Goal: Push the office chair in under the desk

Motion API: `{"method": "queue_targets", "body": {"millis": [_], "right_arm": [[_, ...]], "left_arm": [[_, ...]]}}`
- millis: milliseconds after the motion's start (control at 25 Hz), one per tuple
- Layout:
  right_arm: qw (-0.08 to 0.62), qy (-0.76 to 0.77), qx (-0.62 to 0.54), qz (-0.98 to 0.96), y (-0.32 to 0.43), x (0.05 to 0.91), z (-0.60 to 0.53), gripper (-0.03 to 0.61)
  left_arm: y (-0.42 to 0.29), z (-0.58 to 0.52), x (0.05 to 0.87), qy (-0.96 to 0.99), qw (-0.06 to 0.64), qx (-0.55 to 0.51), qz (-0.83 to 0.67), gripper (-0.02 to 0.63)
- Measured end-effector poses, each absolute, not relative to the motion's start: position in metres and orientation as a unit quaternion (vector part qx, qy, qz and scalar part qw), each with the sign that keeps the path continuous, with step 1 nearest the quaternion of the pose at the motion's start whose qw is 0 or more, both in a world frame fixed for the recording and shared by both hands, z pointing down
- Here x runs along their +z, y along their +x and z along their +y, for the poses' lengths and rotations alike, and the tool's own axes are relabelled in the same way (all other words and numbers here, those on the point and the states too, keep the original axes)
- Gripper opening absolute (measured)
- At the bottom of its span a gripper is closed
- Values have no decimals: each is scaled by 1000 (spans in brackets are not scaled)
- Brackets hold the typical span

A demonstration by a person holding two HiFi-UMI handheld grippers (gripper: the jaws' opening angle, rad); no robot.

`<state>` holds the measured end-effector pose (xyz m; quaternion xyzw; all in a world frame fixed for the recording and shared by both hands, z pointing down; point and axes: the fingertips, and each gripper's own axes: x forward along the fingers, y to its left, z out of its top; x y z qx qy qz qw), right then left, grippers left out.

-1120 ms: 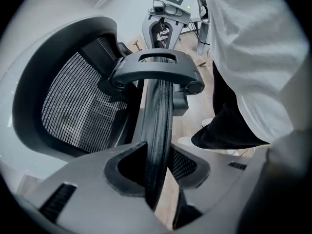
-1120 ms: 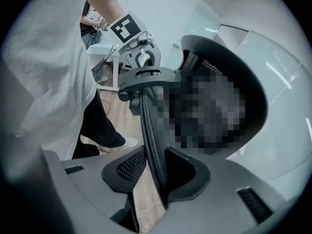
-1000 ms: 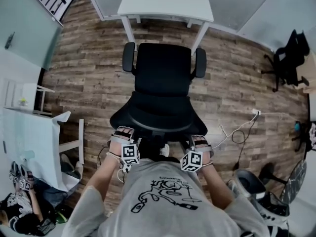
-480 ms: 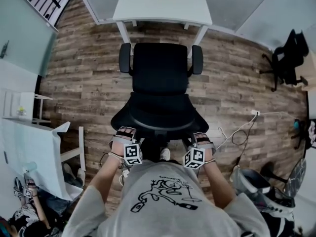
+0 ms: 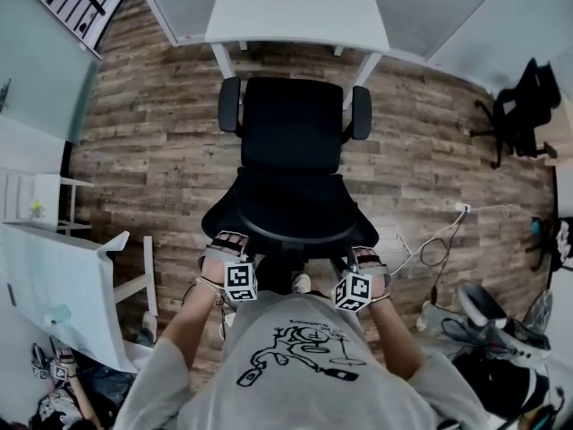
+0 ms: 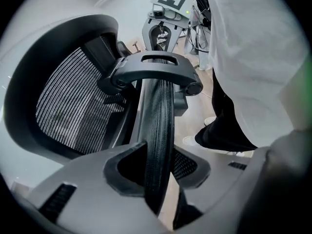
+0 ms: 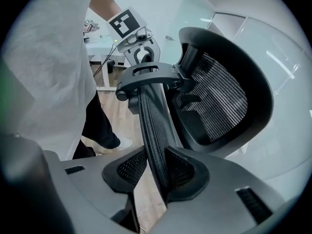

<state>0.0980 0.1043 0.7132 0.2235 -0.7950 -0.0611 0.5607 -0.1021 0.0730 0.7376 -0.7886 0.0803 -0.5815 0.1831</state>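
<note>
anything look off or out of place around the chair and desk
Nothing damaged or spilled. The office chair sits square to the desk, not yet under it. Only a loose white cable sprawls on the floor right of the chair, apart from it.

We see the office chair [image 5: 291, 137] standing upright, black all over, its seat turned toward the far side and its curved mesh backrest [image 6: 73, 106] on the near side. Its padded armrests [image 5: 230, 104] flank the seat left and right. The desk [image 5: 295, 12], white with white legs, stands on the far side. The chair is lined up with it, just short of its near edge and not yet under the top.
</note>
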Motion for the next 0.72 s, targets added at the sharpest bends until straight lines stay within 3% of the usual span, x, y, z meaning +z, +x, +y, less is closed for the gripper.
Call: {"method": "queue_targets", "body": {"millis": [720], "right_arm": [[575, 231, -46, -783, 99, 717, 47, 141]], "left_arm": [[-101, 18, 739, -792, 186, -576, 77, 124]]}}
